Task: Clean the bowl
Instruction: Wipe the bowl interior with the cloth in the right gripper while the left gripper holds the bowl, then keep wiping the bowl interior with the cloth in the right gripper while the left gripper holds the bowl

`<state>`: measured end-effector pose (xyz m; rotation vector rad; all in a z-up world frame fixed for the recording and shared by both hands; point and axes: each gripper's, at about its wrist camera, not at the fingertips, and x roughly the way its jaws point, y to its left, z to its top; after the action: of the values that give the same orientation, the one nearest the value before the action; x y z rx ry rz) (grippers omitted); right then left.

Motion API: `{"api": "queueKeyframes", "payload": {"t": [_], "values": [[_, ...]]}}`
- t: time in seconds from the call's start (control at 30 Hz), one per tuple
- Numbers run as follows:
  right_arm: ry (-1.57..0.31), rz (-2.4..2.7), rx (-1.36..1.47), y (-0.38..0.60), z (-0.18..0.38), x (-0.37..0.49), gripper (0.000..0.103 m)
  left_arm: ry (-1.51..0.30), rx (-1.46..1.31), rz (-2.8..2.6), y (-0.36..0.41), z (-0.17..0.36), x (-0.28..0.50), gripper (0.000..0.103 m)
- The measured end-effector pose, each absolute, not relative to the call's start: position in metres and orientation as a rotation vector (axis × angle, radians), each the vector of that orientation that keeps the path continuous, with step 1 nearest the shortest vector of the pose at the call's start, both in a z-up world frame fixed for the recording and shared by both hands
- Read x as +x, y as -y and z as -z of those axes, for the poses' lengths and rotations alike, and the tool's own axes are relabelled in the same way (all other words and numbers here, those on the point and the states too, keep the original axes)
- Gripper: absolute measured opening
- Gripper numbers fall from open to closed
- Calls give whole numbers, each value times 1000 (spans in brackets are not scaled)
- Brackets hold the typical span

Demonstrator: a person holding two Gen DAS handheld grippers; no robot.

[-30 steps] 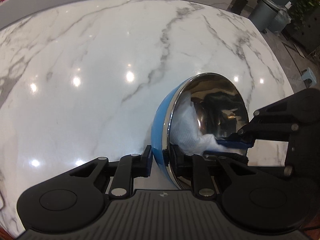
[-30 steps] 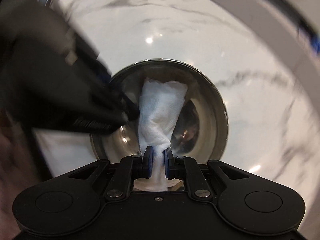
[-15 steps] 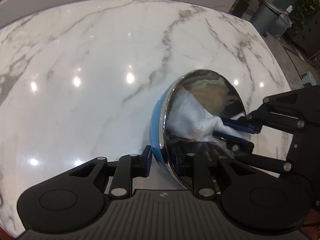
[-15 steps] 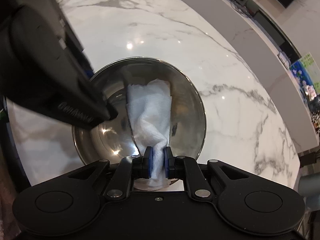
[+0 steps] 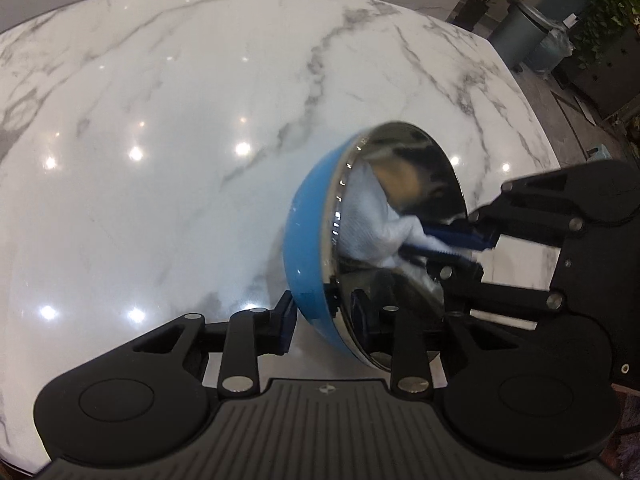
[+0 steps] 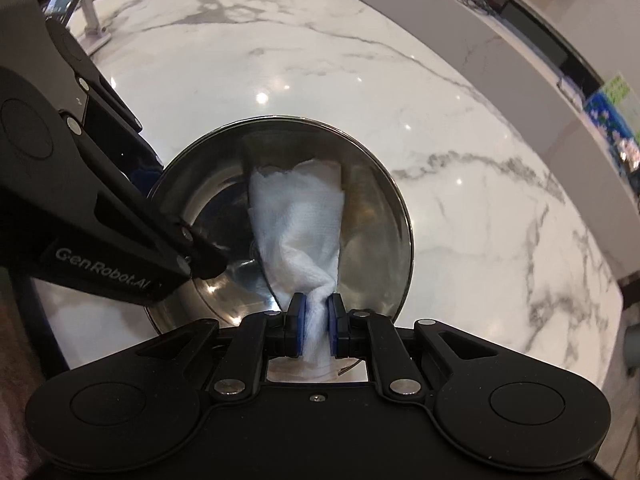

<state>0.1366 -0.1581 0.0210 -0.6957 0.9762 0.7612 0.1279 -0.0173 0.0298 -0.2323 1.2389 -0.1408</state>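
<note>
A bowl, blue outside and mirror steel inside, is held on edge above the marble table, its opening turned right. My left gripper is shut on its lower rim, one finger outside and one inside. My right gripper is shut on a white cloth, which is pressed flat against the bowl's steel inside. In the left wrist view the cloth lies against the inner wall and the right gripper reaches in from the right.
The white marble table spreads under both grippers. A phone on a stand is at the table's far left in the right wrist view. Bins and plants stand on the floor past the table's far right edge.
The cloth has slid across the bowl's inside, from the lower part up toward the left rim. The bowl has tilted a little. Both grips have held.
</note>
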Motion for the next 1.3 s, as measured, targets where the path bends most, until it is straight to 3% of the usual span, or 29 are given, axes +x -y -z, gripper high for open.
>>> {"api": "queueKeyframes", "payload": {"t": [0.27, 0.43, 0.77, 0.97, 1.07, 1.13, 1.23, 1.3], "values": [[-1198, -873, -313, 166, -21, 154, 10, -1236, -214, 115, 12, -34, 131, 20], [-1146, -856, -498, 151, -19, 148, 9, -1235, -168, 106, 12, -33, 132, 16], [-797, -781, -1041, 114, -13, 115, 9, -1234, -161, 114, 7, -33, 132, 17], [-831, -775, -959, 112, -16, 128, 9, -1236, -206, 116, 3, -30, 131, 21], [-840, -764, -952, 110, -16, 133, 9, -1272, -249, 135, 5, -24, 131, 36], [-842, -764, -947, 116, -17, 131, 9, -1286, -254, 148, 7, -21, 130, 39], [-844, -767, -937, 127, -18, 125, 9, -1294, -267, 164, 8, -18, 127, 39], [-848, -771, -930, 130, -19, 124, 9, -1290, -267, 169, 8, -19, 127, 29]]}}
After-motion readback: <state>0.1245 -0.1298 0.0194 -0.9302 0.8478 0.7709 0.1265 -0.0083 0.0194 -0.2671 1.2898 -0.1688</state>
